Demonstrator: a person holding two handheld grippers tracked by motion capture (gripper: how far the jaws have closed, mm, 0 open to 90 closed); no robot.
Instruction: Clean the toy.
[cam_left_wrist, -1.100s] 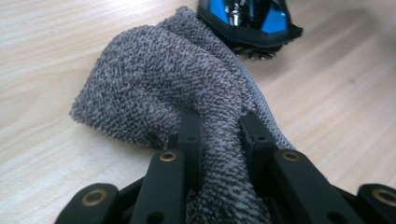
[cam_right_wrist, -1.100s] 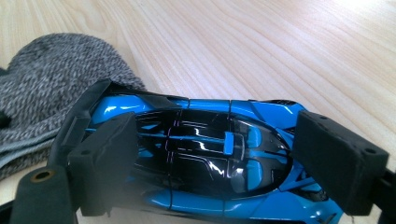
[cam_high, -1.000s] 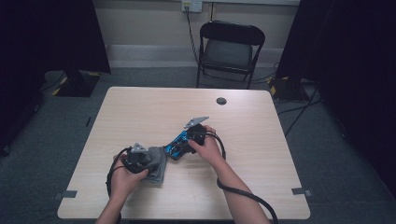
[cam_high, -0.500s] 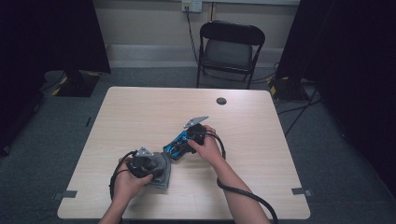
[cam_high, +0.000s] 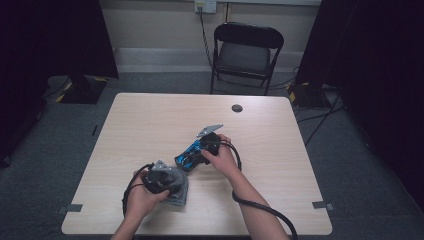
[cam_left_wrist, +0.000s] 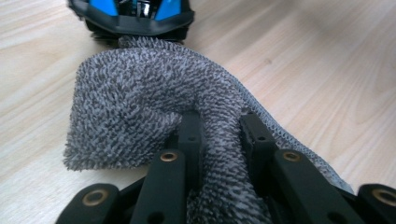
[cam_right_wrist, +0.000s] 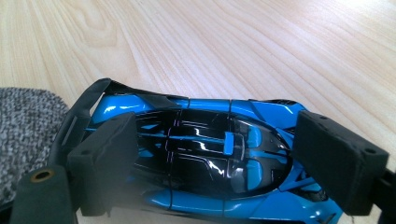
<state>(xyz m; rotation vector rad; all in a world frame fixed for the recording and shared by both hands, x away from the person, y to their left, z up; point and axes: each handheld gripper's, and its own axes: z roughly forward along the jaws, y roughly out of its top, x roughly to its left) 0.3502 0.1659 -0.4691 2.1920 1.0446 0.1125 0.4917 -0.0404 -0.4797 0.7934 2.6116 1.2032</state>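
My right gripper (cam_high: 196, 151) is shut on a blue and black toy car (cam_high: 186, 157) that rests on the wooden table (cam_high: 150, 120) near its middle. In the right gripper view the pads (cam_right_wrist: 105, 158) press on the two ends of the car (cam_right_wrist: 210, 154), spoiler at the left. The left gripper (cam_high: 170, 186), at the car's near left, is shut on a grey terry cloth (cam_high: 179, 195) lying on the table. In the left gripper view a fold of the cloth (cam_left_wrist: 135, 93) is pinched between the fingertips (cam_left_wrist: 191, 135), and its far edge touches the car's tail (cam_left_wrist: 135, 14).
A small black disc (cam_high: 237, 108) lies near the table's far edge. A black folding chair (cam_high: 247, 50) stands behind the table. Cables trail from both grippers toward the near edge. Bare tabletop lies to the left, right and far side.
The left hand has slid the cloth a little to the right, closer to the car. The right hand and the car have kept still.
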